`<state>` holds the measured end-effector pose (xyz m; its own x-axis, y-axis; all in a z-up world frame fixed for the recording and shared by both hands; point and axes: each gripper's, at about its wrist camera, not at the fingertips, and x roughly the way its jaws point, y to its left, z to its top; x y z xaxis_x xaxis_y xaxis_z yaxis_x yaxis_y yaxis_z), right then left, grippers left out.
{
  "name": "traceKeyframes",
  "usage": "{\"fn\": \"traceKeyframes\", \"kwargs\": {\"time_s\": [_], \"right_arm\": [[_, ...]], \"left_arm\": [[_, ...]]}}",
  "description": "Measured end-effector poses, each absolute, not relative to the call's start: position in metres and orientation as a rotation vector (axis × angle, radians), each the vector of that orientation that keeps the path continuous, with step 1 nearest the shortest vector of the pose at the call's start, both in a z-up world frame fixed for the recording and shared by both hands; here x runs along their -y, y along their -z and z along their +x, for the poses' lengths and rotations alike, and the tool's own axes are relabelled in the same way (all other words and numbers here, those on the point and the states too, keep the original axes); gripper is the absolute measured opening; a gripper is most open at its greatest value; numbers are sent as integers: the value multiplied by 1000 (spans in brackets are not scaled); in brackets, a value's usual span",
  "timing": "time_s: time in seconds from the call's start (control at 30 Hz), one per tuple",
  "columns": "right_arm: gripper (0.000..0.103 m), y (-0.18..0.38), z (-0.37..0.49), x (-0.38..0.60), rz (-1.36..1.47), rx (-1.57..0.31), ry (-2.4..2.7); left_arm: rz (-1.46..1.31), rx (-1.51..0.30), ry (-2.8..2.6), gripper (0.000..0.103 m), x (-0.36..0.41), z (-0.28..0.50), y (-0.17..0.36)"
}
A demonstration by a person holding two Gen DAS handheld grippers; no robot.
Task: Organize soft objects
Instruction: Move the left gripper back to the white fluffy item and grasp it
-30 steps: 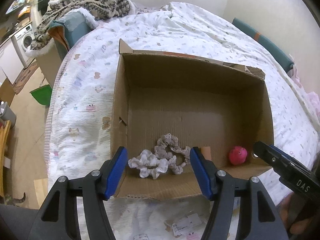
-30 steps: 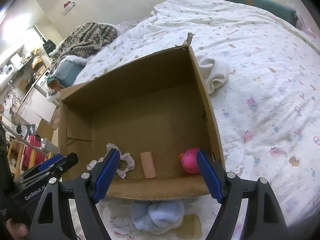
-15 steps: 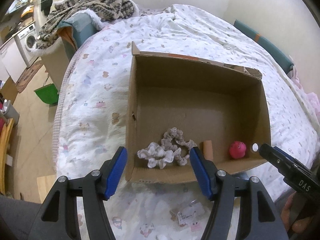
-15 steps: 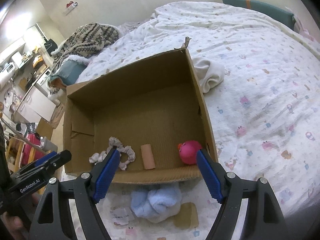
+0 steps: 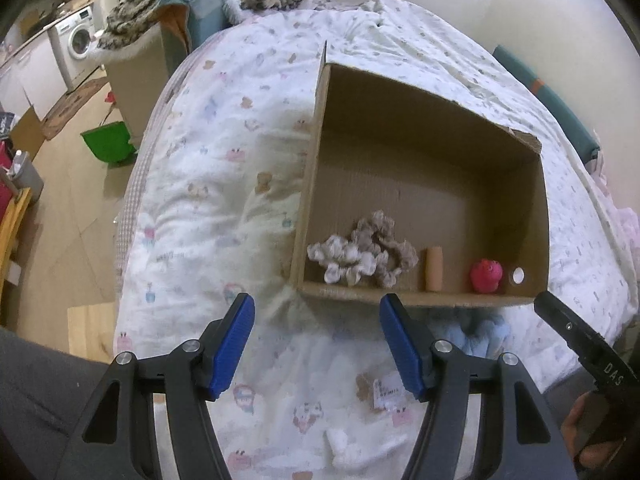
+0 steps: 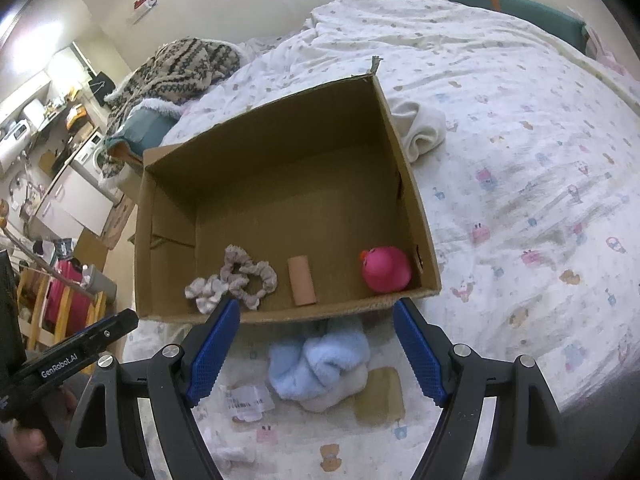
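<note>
Left gripper (image 5: 316, 334): you hold it above the bed's printed quilt (image 5: 208, 184), jaws apart, nothing between the blue pads.
Right gripper (image 6: 316, 344): you hold it over the near edge of the box, jaws spread wide and empty.
Cardboard box (image 6: 256, 316): it sits open on the quilt, its far half bare.
Scrunchies (image 6: 236, 276): a white one and a beige one lie tangled together against the near wall, at the left end of the box.
Tan tube (image 6: 302, 280): it lies on the box floor between the scrunchies and the pink toy (material cannot be told).
Pink toy (image 6: 386, 268): round, it rests in the box's near right corner.
Blue fluffy cloth (image 6: 320, 354): it lies outside the box, just beside the near wall, on top of a cream cloth and between your right gripper's pads in view.
White cloth (image 6: 420, 132): bunched on the quilt, touching the box's right wall.
Paper tag (image 6: 248, 398): on the quilt near the blue cloth.
</note>
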<state>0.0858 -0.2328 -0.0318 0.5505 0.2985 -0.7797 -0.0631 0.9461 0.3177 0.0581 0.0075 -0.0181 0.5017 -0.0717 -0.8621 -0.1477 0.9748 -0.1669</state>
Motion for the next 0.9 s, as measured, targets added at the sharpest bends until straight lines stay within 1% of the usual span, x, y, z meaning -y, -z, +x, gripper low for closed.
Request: {"fn": "traceKeyframes", "kwargs": {"time_s": [0.43,0.9], "right_arm": [[84,36,66,233,275,-996,-205],[84,45,55,237,298,-1043,-157]], "left_arm": [[-242,-1086,-16,62,-2,37,30],[-273,-1223,46,62,5,24,61]]}}
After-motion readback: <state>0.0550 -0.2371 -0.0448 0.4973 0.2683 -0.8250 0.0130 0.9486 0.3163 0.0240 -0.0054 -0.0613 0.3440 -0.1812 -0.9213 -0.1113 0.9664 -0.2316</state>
